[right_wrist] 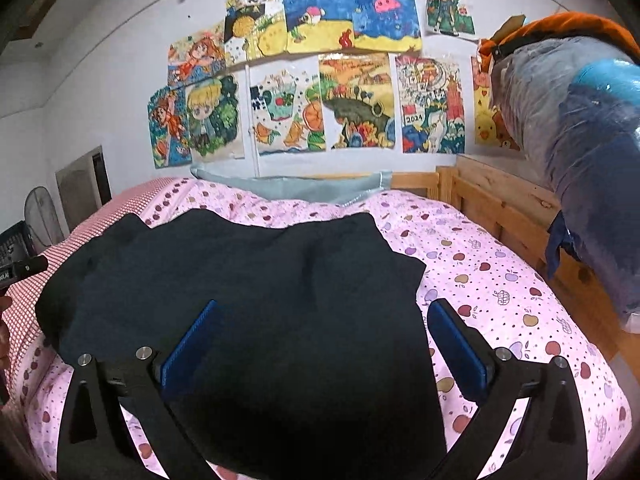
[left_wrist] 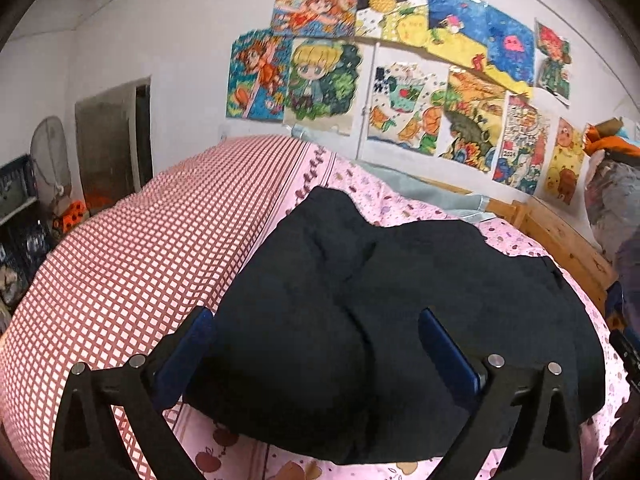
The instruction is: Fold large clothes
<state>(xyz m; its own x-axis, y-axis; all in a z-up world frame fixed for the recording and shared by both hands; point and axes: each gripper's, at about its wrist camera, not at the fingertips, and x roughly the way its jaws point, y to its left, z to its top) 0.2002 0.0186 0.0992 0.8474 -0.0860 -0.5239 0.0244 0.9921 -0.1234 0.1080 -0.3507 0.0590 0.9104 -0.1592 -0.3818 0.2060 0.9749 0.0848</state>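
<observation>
A dark garment point(right_wrist: 248, 280) lies bunched and rumpled on a pink apple-print bedsheet point(right_wrist: 500, 280), with open sheet to its right up to a wooden bed rail point(right_wrist: 500, 200). To its left lies a red checked cover point(left_wrist: 140, 240). Both grippers float over its near edge. The left gripper point(left_wrist: 316, 344) and the right gripper point(right_wrist: 324, 336) stand spread wide, released, holding nothing; their blue ribbed pads point(right_wrist: 188, 348) do not press on the soft cloth. Colourful drawings point(right_wrist: 320, 72) cover the far wall.
</observation>
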